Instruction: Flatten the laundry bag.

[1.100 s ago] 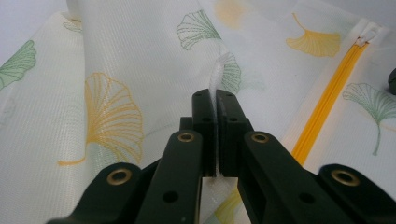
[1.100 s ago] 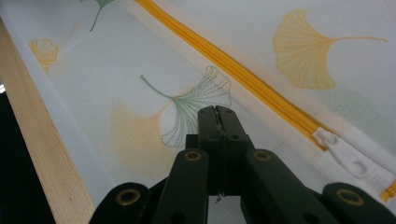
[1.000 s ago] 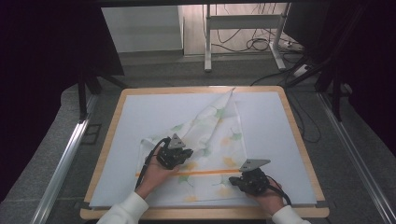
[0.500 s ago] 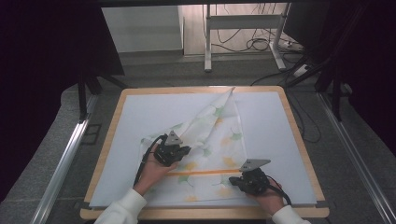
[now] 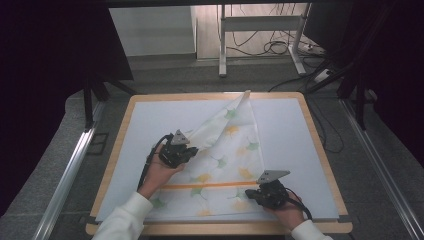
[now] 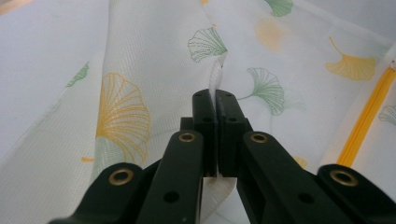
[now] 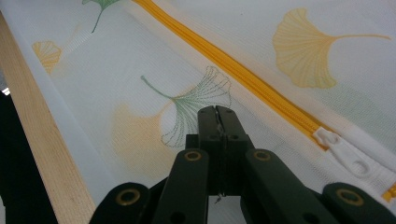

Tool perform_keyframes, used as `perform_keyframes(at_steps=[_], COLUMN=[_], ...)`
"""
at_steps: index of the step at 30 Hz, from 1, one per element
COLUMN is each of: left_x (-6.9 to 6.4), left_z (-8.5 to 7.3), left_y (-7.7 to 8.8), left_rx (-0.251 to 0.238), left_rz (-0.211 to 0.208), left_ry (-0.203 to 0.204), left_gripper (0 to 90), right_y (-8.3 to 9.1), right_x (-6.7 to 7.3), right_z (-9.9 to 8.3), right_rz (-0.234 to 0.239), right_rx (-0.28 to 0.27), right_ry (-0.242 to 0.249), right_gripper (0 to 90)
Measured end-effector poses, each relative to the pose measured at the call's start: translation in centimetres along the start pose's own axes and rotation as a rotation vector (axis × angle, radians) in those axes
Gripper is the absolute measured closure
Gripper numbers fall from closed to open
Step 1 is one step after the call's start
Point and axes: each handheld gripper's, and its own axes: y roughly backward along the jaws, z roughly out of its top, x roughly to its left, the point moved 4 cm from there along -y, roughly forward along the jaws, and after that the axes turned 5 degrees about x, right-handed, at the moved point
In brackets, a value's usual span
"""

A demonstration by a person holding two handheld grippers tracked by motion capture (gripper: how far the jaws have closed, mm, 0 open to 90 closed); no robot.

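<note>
Mid-fold on the mesh laundry bag (image 5: 225,160), by the look of it. Lying flat across the middle of the tabletop (image 5: 295,130), near edge close to the front edge, one flap already drawn up into a point toward the back edge.

Left gripper (image 5: 192,150) clamped tight on a pinch of white fabric edge (image 6: 215,79), lifted a bit off the mat over the bag's left side. Right gripper (image 5: 248,192) with jaws fully together near the front-right corner of the bag, just by the yellow zipper (image 7: 224,63) and its white pull (image 7: 348,156). Maybe a sliver of mesh caught there, honestly hard to say.

Next up, probably: carry the held edge across toward the right side while pinning the front down, keeping it from dragging.

Underside layers hidden, zipper's far end cut off in the right gripper view.
</note>
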Motion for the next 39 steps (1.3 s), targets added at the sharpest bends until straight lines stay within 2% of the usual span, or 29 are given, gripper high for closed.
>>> perform_keyframes(at_steps=[11,24,29,34,39], left_x=[1.6,4.1,5.0,5.9,7.4], left_z=[0.5,0.5,0.7,0.8,1.0], left_y=[0.8,0.2,0.3,0.1,-0.5], left_rx=[-0.015,0.029,0.004,-0.01,-0.001], left_rz=[0.014,0.053,0.054,0.06,0.078], left_ry=[0.019,0.036,0.066,0.077,0.095], left_gripper=[88.4,88.2,88.1,88.1,88.2], right_y=[0.0,0.0,0.0,0.0,0.0], right_x=[0.0,-0.1,-0.1,-0.1,-0.1], right_z=[0.0,0.0,0.0,0.0,0.0], right_rz=[0.002,0.008,0.007,0.008,0.01], right_rx=[0.0,-0.002,-0.001,-0.002,-0.003], right_ry=[0.001,0.0,-0.001,-0.003,-0.002], right_gripper=[88.9,88.9,88.9,88.9,88.9])
